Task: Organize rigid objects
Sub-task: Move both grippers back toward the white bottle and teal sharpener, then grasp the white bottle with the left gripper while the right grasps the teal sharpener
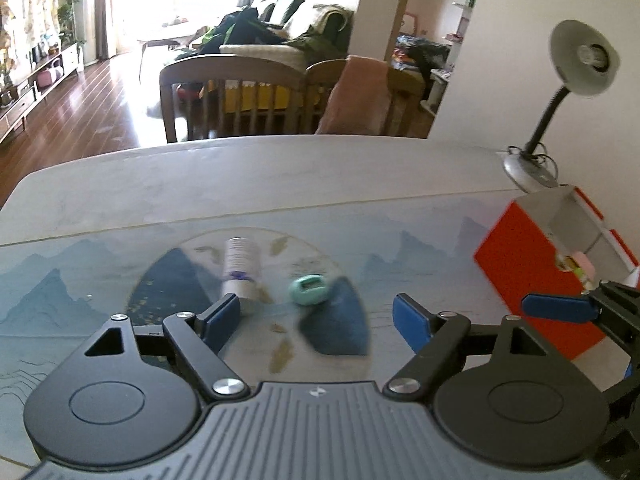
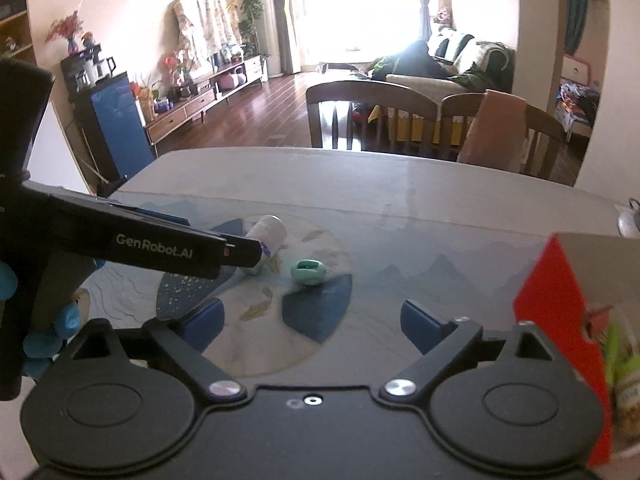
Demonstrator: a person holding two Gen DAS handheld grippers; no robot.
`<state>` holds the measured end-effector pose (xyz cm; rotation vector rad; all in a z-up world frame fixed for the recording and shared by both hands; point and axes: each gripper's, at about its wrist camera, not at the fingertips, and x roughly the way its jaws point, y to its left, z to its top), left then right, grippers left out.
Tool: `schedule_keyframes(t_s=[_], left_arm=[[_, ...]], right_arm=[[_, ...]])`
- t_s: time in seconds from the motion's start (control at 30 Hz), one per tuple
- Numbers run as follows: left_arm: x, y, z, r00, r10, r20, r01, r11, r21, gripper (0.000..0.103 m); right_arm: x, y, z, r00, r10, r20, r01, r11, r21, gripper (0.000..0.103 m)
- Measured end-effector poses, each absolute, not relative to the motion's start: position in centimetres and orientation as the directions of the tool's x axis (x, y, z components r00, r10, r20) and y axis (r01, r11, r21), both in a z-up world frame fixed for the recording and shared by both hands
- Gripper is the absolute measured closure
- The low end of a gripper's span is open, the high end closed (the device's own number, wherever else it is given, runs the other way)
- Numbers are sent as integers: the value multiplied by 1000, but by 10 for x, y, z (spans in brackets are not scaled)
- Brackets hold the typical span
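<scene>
A white bottle [image 1: 240,268] [image 2: 268,240] lies on its side on the round print of the table mat. To its right sits a small teal gadget [image 1: 308,290] [image 2: 308,272]. My left gripper [image 1: 316,318] is open, with nothing between its fingers; its left pad [image 1: 222,316] sits just at the bottle's near end. My right gripper [image 2: 314,320] is also open and empty, hanging short of the teal gadget. An open red box [image 1: 532,276] [image 2: 560,312] stands on the right. In the right wrist view, one of the left gripper's fingers [image 2: 180,248] crosses in front of the bottle.
The red box holds packets, among them a green one [image 2: 620,360]. A gooseneck desk lamp [image 1: 580,60] stands at the table's far right corner. Wooden chairs [image 2: 368,116] line the far edge of the table [image 1: 280,176]. One blue pad of the right gripper [image 1: 560,308] shows beside the box.
</scene>
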<state>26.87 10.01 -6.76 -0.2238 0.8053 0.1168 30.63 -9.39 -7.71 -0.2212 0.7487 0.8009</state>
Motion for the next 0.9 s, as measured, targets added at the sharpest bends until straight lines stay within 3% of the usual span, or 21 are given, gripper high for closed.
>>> schedule_keyframes(t_s=[0.2, 0.37, 0.9], left_arm=[[283, 128, -89, 670, 22, -742, -212, 963, -163, 16], [301, 143, -106, 663, 17, -748, -235, 954, -187, 0], [352, 164, -165, 605, 72, -793, -289, 948, -134, 0]], right_arm=[[321, -64, -95, 451, 556, -698, -723, 686, 79, 6], [335, -43, -114, 443, 537, -718, -729, 682, 61, 6], [368, 3, -160, 421, 477, -771, -722, 691, 32, 18]])
